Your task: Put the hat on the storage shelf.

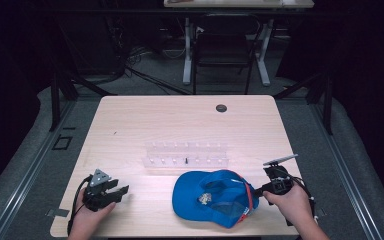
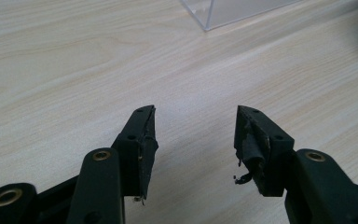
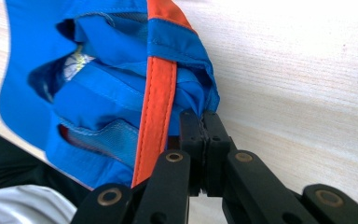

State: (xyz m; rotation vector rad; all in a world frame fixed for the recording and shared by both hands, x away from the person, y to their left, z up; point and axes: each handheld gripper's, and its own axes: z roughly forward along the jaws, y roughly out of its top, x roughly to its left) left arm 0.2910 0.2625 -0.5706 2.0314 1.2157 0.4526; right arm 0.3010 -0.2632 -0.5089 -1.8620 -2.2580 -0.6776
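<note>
A: So, where's the blue cap (image 1: 215, 197) sitting?

B: Near edge of the table (image 1: 180, 120), right of centre, just in front of the clear rack (image 1: 186, 154). The right gripper (image 1: 260, 189) has its jaws pinched tight on the cap's back edge, beside the orange strap (image 3: 156, 107).

A: And the other one?

B: The left gripper (image 1: 115, 191) rests at the near left, jaws spread wide, holding nothing.
</note>
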